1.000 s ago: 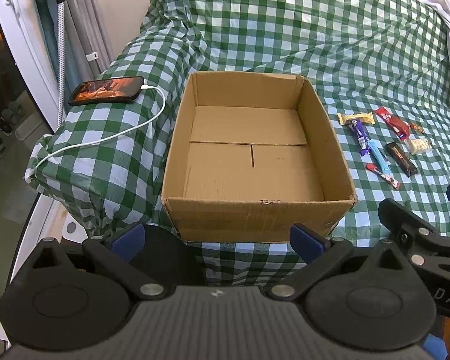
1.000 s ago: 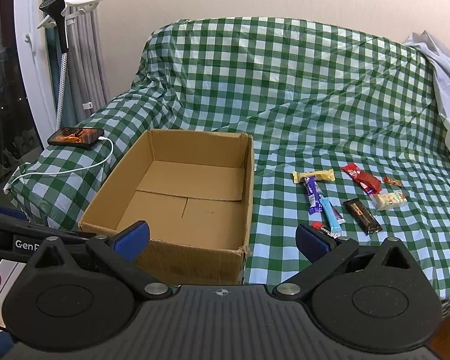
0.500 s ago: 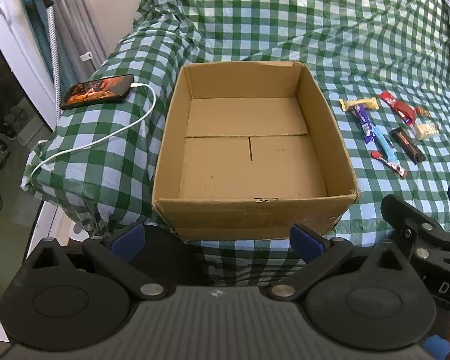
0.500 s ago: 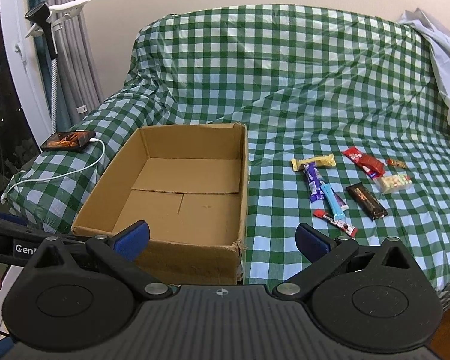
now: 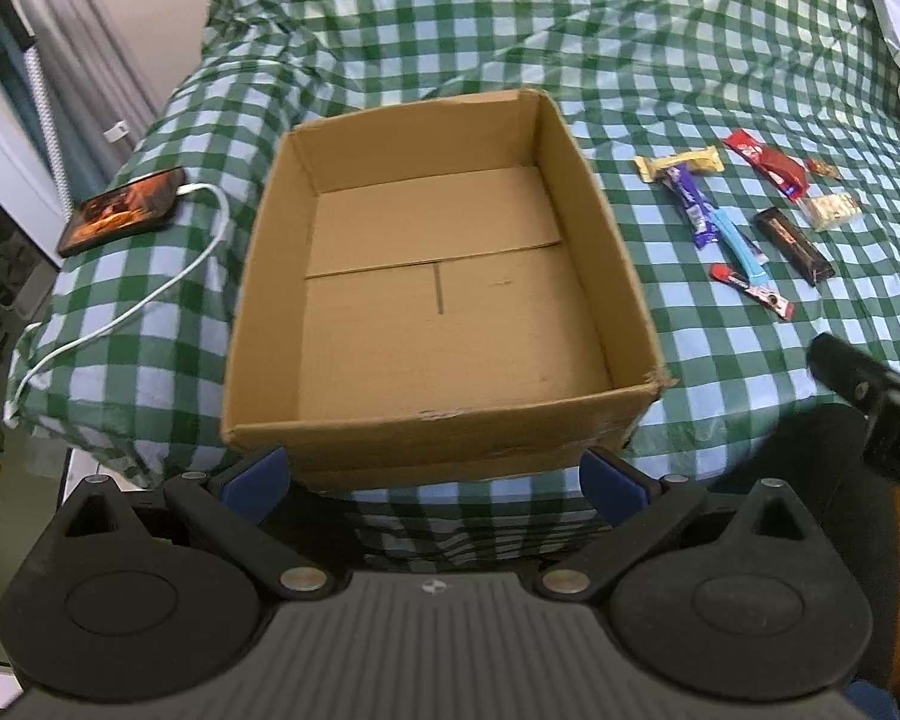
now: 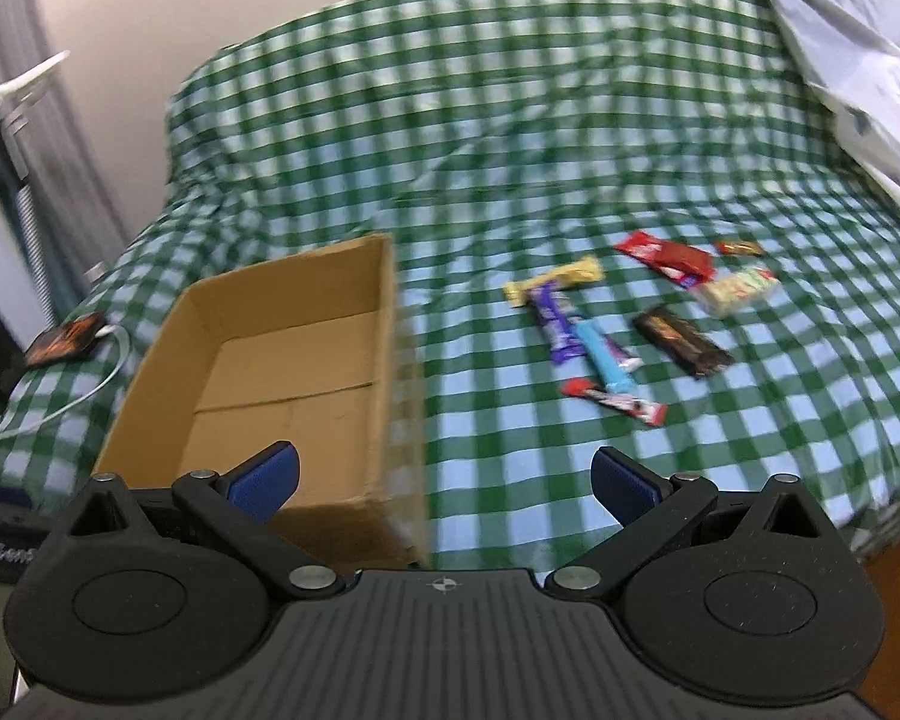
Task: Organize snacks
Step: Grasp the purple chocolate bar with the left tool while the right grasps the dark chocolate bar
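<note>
Our right gripper [image 6: 444, 483] and left gripper [image 5: 435, 477] are spread, empty; bright wrapped snacks [image 6: 630, 318] lie far-right of the bare cardboard box [image 5: 438, 312].

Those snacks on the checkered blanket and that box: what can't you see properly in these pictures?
- Snack wrapper names: too small in the left view, smeared by motion blur in the right.
- Cardboard box near wall: its bottom edge hides behind the left gripper.
- Box floor, right view: partly covered by the right gripper.
- Phone screen: too small to read.
</note>
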`<state>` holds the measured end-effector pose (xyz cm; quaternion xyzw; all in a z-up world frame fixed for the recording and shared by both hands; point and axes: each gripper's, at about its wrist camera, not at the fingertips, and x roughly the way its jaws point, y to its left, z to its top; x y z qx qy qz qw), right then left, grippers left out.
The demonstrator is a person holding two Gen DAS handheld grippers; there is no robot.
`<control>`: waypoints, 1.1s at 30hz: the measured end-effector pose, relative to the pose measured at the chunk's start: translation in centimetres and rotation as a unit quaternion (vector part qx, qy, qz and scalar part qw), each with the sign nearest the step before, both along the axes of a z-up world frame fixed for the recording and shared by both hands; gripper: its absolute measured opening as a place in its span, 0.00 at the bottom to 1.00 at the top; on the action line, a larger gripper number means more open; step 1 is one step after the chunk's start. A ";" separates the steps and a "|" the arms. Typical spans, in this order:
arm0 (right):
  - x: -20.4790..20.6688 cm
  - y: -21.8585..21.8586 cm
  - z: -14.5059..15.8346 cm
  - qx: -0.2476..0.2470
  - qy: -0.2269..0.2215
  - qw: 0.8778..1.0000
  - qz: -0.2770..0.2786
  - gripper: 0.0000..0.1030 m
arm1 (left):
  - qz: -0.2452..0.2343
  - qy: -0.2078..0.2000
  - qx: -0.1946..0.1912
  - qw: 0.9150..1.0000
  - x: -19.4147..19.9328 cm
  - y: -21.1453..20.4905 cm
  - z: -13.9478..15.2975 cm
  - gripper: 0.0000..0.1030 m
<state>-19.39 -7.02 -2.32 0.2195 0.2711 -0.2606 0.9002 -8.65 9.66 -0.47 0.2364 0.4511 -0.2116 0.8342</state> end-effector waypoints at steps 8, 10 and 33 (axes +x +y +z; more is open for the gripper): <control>-3.3 -7.6 -3.2 0.013 0.004 0.996 -0.093 1.00 | -0.015 0.060 -0.020 0.998 0.6 -5.9 -0.9 1.00; -4.0 -9.5 -3.7 0.016 0.010 0.993 -0.114 1.00 | -0.018 0.073 -0.026 0.997 1.0 -7.7 -1.1 1.00; 8.9 -30.6 -17.3 -0.036 0.136 0.988 -0.069 1.00 | -0.043 0.089 0.023 0.995 14.8 -36.2 -16.5 1.00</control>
